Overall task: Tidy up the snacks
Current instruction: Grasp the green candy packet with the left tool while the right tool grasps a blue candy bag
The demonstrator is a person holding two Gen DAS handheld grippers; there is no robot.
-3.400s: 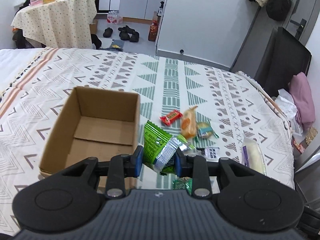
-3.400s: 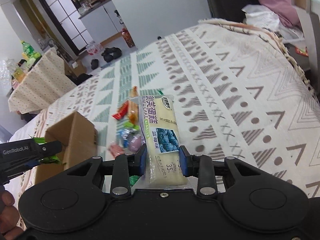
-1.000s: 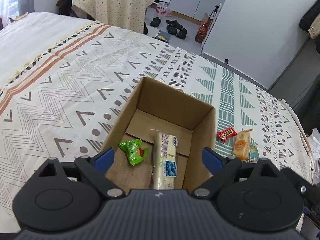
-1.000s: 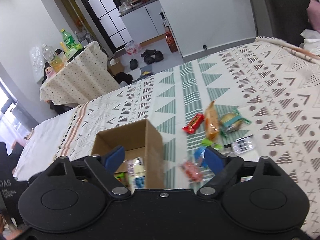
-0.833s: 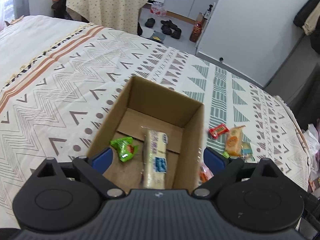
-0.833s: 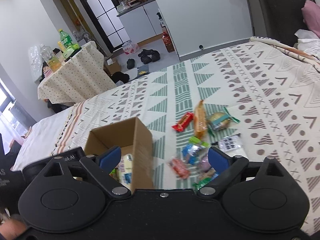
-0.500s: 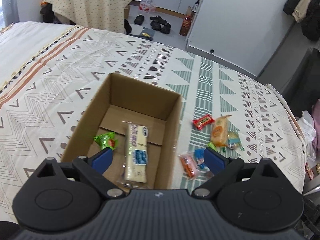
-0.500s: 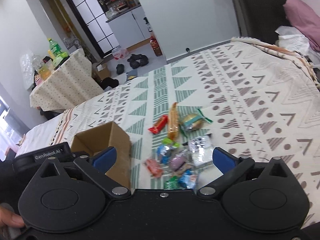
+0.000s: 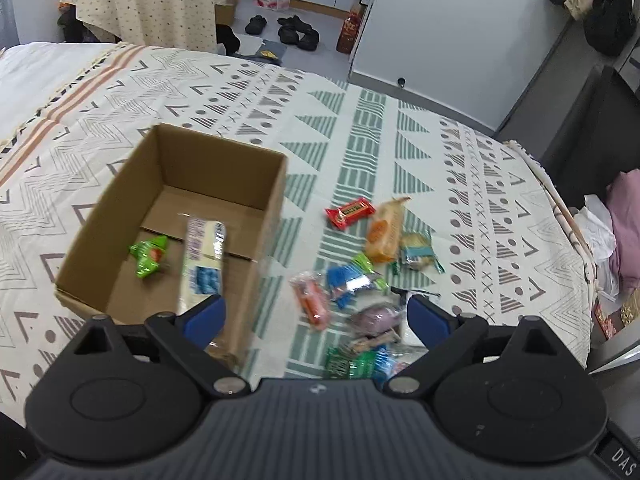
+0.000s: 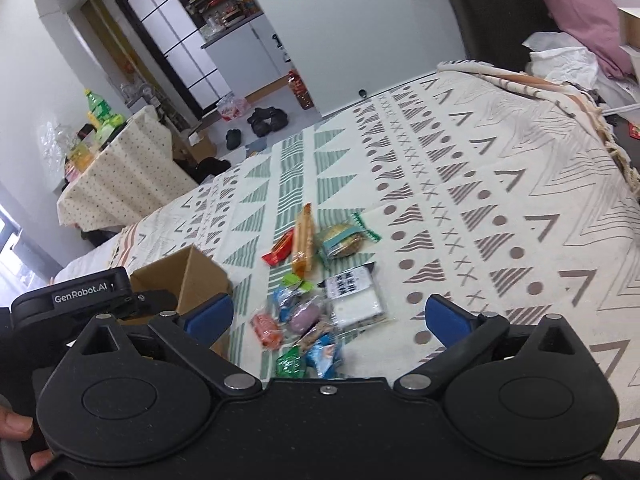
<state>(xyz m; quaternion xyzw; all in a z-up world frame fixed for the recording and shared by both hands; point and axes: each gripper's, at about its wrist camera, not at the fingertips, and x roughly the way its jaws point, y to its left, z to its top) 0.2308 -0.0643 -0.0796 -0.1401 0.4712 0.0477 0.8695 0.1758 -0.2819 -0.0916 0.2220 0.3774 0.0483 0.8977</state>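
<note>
- Your left gripper (image 9: 316,314) hangs w/ jaws spread wide, nothing btwn them, over the near box corner & the snack pile.
- Cardboard box (image 9: 224,160) sits on the patterned bedspread (image 9: 460,184); inside: green packet (image 9: 149,255) beside a long cake bar (image 9: 203,258).
- Right of box, loose: red bar (image 9: 349,212), orange packet (image 9: 385,231), blue wrapper (image 9: 348,280), purple one (image 9: 374,318).

Green packet (image 9: 343,365) partly behind tool.

Two snacks (image 9: 202,256) in box (image 9: 224,168); pile (image 9: 360,276) right, perhaps touching.
</note>
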